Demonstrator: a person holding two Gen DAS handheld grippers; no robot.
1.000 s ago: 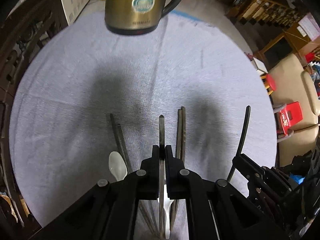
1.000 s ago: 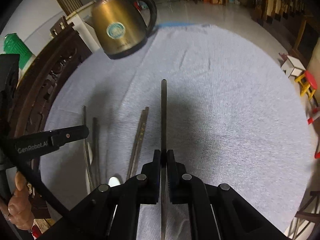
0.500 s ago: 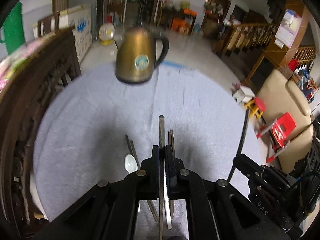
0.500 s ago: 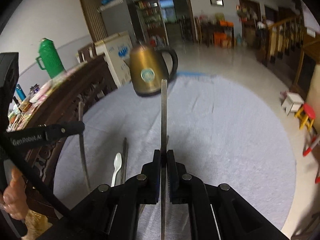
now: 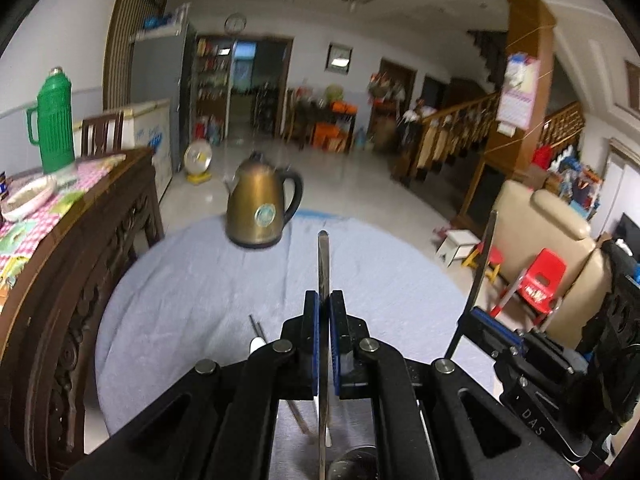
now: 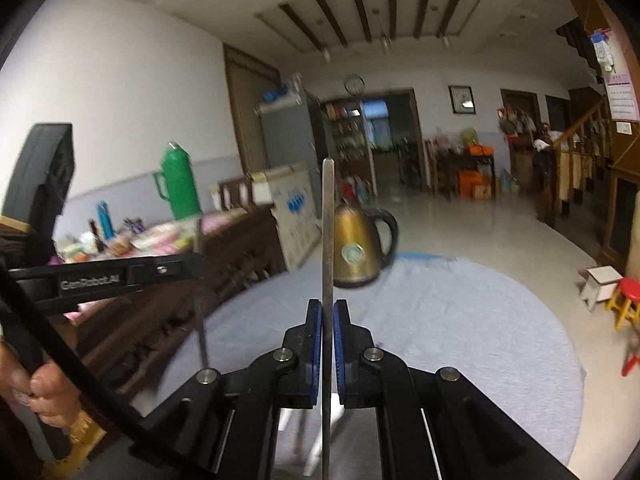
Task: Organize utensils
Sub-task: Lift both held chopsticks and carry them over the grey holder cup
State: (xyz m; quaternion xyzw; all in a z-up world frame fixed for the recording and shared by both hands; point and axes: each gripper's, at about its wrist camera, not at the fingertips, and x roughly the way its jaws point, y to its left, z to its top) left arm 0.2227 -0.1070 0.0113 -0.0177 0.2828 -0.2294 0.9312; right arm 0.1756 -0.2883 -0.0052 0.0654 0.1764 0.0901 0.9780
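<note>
A round desk [image 5: 192,280] covered in pale grey cloth fills the lower centre of the frame. A brass-coloured electric kettle [image 5: 260,210] stands at its far edge; a white spoon [image 5: 256,346] and thin utensil handles lie near the bottom.

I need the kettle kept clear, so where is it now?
The brass kettle stands at the far edge of the grey tablecloth, slightly left of the left gripper and beside the carved sideboard.

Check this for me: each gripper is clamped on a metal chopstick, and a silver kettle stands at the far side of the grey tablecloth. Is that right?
Nearly. The kettle is bronze-gold with a black handle, not silver, as the left wrist view shows. The rest holds: the left gripper and right gripper are each clamped on a metal chopstick, and the kettle stands at the far side of the grey tablecloth.
</note>
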